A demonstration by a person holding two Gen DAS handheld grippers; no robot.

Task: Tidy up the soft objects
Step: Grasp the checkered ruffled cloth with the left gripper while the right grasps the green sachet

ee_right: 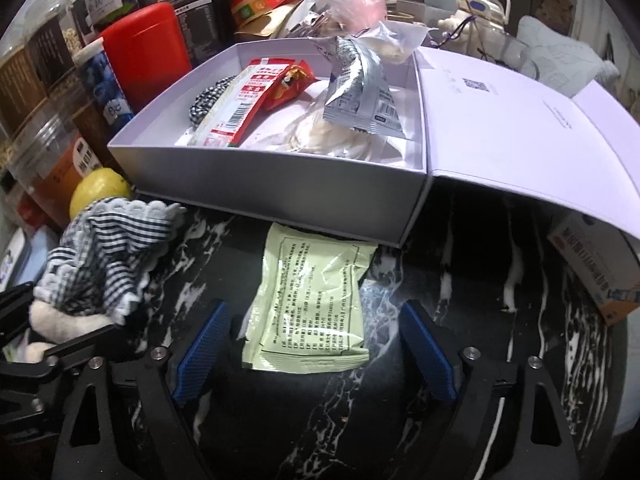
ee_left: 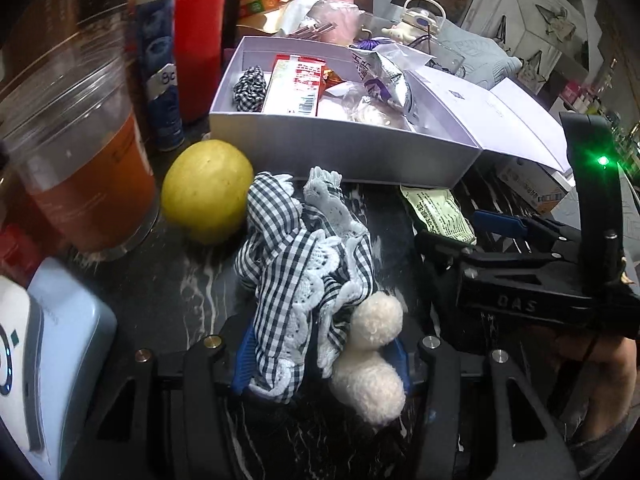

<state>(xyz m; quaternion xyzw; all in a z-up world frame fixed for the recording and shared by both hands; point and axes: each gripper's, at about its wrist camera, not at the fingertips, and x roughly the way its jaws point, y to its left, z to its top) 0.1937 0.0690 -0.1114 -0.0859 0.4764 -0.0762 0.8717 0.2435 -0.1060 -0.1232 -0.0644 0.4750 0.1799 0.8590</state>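
Clamping the limp checked cloth (ee_left: 296, 276) by its bunched middle, the left gripper (ee_left: 320, 364) holds it before the box (ee_left: 344, 152), while the right gripper (ee_right: 316, 344), jaws apart, straddles a light, slippery, crinkly packet (ee_right: 308, 304).

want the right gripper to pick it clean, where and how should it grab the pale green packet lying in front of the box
Grip the pale green packet across its two long side edges near the lower half, coming down from above. It lies flat on the dark marble top, lengthwise toward the white box, and the right gripper already straddles it, pads clear of both edges.
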